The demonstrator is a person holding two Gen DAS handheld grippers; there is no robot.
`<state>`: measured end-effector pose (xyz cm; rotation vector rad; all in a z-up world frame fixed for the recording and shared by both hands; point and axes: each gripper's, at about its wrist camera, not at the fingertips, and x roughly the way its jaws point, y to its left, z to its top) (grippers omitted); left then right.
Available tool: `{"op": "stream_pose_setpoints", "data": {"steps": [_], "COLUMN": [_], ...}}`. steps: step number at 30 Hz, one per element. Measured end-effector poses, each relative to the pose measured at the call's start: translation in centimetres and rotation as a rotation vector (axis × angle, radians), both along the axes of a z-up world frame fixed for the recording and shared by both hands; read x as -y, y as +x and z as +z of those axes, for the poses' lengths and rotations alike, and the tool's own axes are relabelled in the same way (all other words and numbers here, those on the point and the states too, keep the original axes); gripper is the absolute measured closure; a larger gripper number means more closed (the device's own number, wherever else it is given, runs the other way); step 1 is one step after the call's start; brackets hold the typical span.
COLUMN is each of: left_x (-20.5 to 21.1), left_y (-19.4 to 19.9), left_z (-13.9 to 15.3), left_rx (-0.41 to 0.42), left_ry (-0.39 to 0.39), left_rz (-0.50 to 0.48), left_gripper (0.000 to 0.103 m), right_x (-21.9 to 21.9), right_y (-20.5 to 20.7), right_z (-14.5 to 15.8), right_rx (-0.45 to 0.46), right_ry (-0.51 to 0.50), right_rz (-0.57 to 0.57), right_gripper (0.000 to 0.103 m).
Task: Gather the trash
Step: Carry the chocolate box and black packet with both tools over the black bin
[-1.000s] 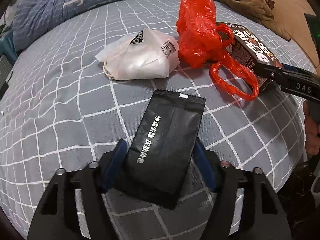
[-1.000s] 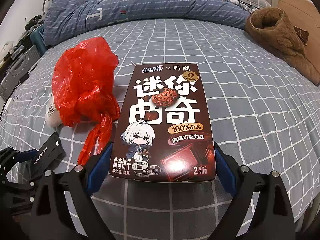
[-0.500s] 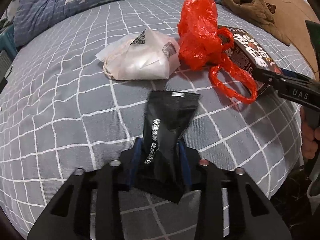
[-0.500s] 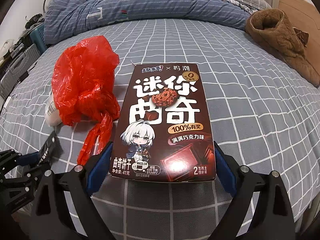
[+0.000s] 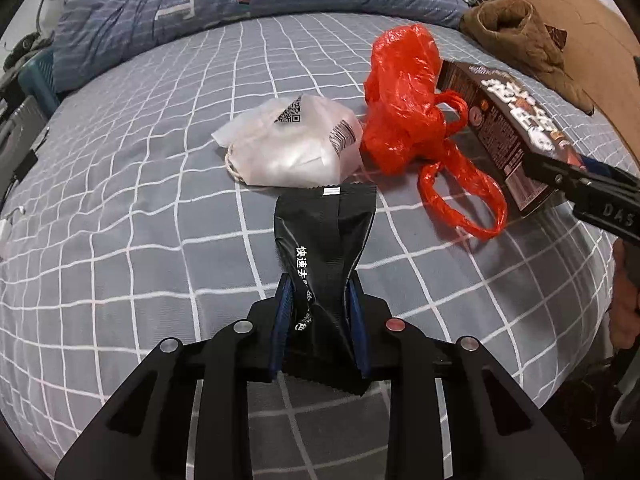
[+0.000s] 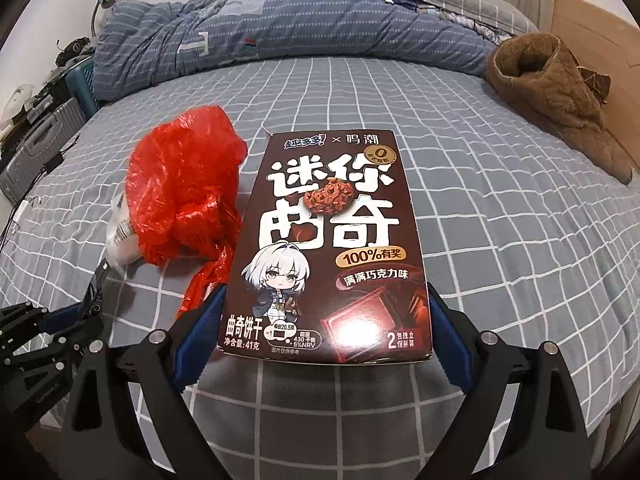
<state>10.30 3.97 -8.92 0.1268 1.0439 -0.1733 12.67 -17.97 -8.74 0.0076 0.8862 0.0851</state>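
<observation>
My left gripper [image 5: 320, 304] is shut on a black foil sachet [image 5: 326, 240], which is pinched and crumpled between the blue pads just above the bed. Beyond it lie a white plastic pouch [image 5: 292, 148] with barcodes and a red plastic bag [image 5: 408, 100]. My right gripper [image 6: 326, 320] is shut on the near end of a brown cookie box [image 6: 332, 240], tilted up off the bed. The box [image 5: 508, 132] and the right gripper's fingers [image 5: 580, 180] also show in the left wrist view at the right. The red bag [image 6: 184, 200] lies left of the box.
Everything lies on a bed with a grey checked sheet [image 6: 500, 240]. A rolled blue quilt [image 6: 280, 32] runs along the far side. A brown fleece garment [image 6: 556, 92] lies at the far right. Suitcases [image 6: 36, 140] stand off the left edge.
My left gripper has closed on the black sachet, squeezing it narrow, and lifted it a little. My right gripper has tilted the cookie box slightly upward.
</observation>
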Motion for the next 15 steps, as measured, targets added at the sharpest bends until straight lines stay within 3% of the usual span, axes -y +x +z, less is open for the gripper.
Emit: {"op": "stream_pose_setpoints", "data": {"steps": [9,15], "left_x": [0.4,1.5], "left_y": [-3.1,-5.0], "left_z": [1.4,1.5], "left_rx": [0.072,0.078], "left_ry": [-0.04,-0.062], "left_rz": [0.11,0.148], "left_gripper": [0.076,0.076], "right_x": [0.5,1.2], "right_y": [-3.5,-5.9], "right_z": [1.0,1.7], "right_rx": [0.028,0.04], "right_ry": [-0.028,-0.028], "right_rz": [-0.004,-0.003], "right_gripper": [0.015,0.015]}}
